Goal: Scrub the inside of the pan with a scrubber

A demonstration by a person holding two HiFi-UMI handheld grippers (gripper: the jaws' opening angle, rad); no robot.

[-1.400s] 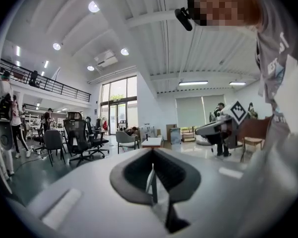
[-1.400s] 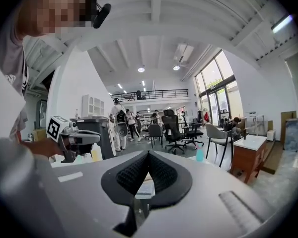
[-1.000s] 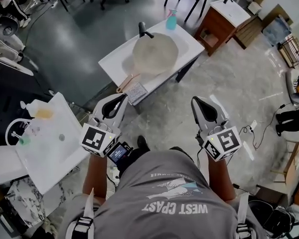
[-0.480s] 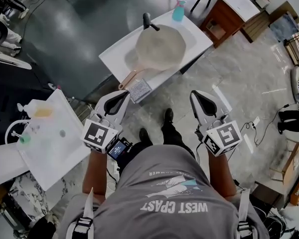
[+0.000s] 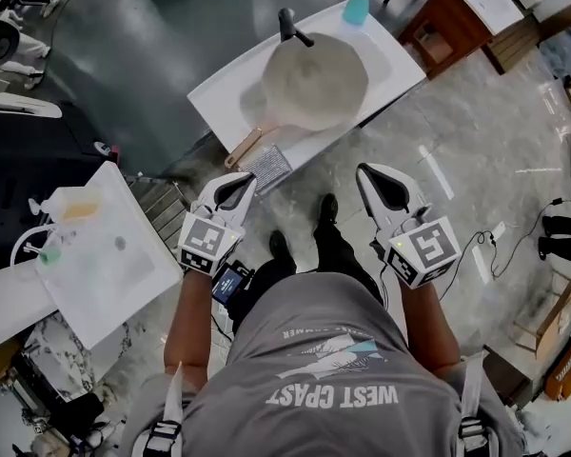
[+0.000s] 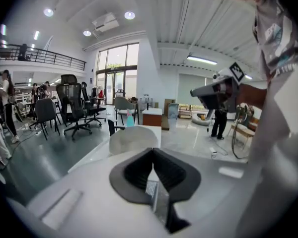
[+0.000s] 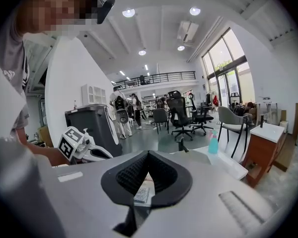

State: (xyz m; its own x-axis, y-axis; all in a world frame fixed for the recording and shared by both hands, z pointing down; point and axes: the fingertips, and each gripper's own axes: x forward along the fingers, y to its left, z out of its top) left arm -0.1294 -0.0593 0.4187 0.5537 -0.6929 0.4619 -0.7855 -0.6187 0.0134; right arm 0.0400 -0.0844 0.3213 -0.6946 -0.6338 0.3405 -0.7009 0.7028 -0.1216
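No scrubbing had begun. The pan (image 5: 316,80) lay on the white counter (image 5: 219,112) in the upper middle of the head view, its wooden handle (image 5: 245,148) pointing lower left. The scrubber (image 5: 267,168) lay untouched just beside that handle, at the counter's near edge. The left claw (image 5: 234,188) and right claw (image 5: 378,183) were both closed on nothing, mid-frame, short of the counter. Everything seemingly remained: reaching the counter, taking the scrubber, steadying the pan and scrubbing its inside.

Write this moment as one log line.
left claw: shut, empty | right claw: shut, empty | pan: in sink | scrubber: on sink edge, untouched
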